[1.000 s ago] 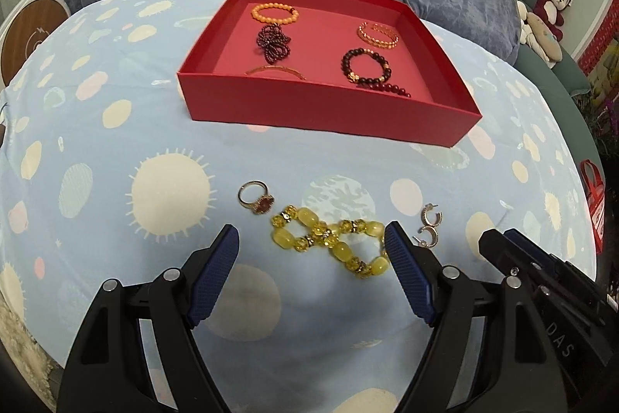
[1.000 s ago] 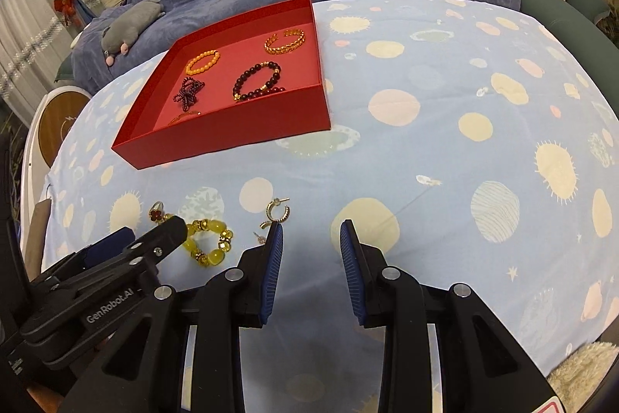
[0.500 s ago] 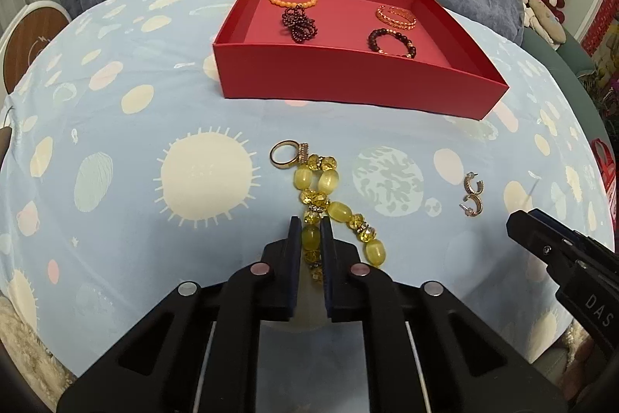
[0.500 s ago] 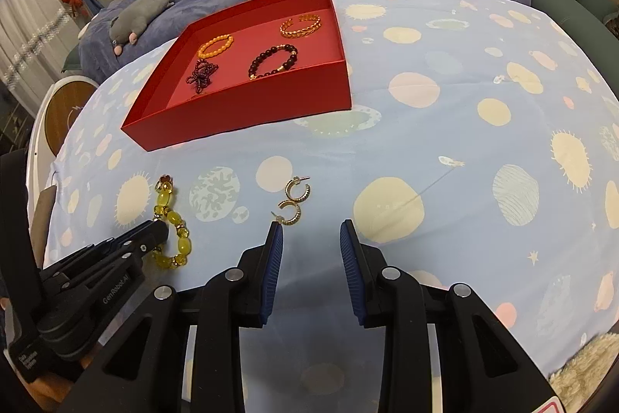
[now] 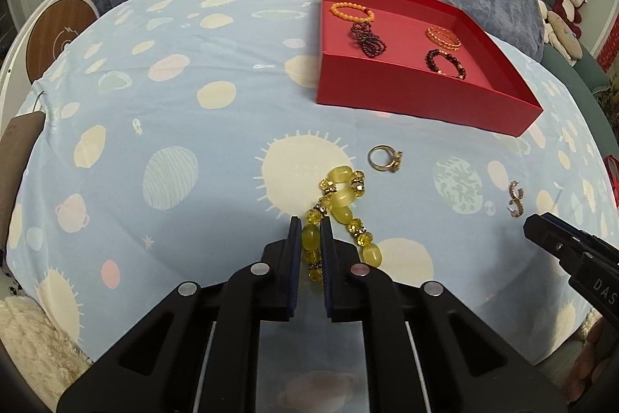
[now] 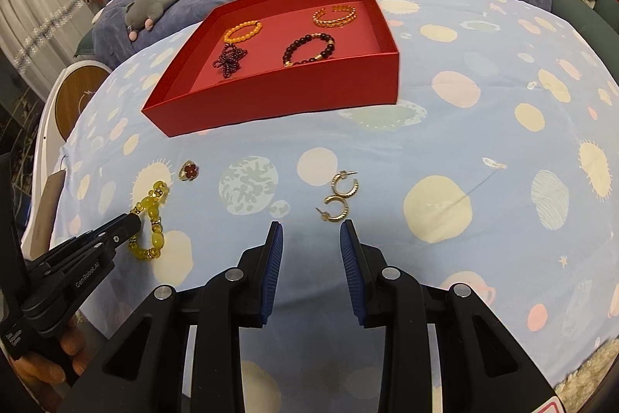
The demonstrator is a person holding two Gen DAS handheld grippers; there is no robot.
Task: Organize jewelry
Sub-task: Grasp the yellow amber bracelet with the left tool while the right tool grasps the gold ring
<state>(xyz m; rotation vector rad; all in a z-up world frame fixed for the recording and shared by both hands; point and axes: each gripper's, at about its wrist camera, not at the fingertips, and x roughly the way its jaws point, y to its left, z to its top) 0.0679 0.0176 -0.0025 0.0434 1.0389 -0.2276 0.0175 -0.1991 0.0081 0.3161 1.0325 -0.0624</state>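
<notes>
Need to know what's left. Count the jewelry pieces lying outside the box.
4: the yellow bracelet pinched in the left gripper, a ring just beyond it, and two earrings ahead of the right gripper. None seem hidden.

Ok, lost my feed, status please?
Left gripper shut on yellow beaded bracelet, on the cloth. Right gripper open, empty, near gold hoop earrings. Path to red tray clear.

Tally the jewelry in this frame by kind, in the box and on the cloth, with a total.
Bracelets: 5, four in the red box (orange, purple, gold, dark beaded) and a yellow one held in the left gripper.
Rings: 1.
Hoop earrings: 2.
Total: 8.
</notes>
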